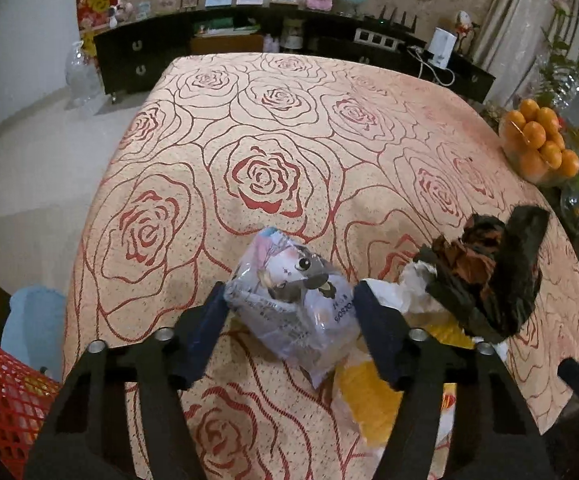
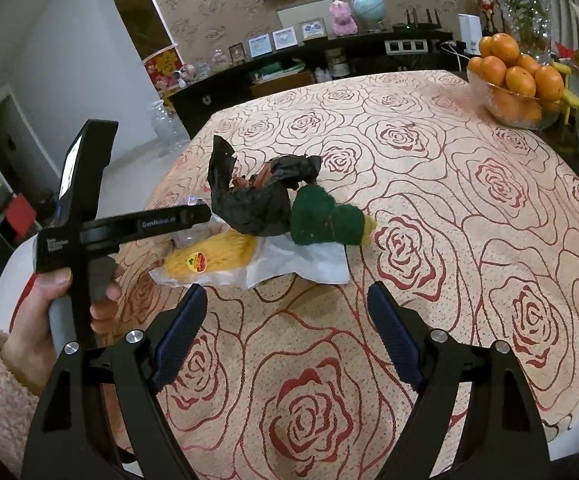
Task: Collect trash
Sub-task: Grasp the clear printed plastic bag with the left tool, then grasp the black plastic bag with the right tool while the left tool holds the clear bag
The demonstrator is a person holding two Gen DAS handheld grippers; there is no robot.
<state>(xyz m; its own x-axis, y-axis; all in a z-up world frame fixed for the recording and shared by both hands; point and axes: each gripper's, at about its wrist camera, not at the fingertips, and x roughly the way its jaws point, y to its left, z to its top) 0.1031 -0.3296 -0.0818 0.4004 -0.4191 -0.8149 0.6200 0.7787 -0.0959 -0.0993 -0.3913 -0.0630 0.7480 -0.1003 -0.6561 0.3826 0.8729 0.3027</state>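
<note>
Crumpled pale plastic wrapper with a cartoon print [image 1: 289, 296] sits on the rose-patterned bench [image 1: 273, 128], between the left gripper [image 1: 289, 300] jaws, which press its sides. The right gripper [image 2: 285, 316], jaws apart and empty, hangs farther off.

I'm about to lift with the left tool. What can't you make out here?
- Left view: whether the fingers press the wrapper; it hides the contact.
- Right view: wrapper almost wholly hidden behind the left tool's body.
- Left view: red basket cut off by the edge; contents unseen.
- Wrapper print: too small.
</note>
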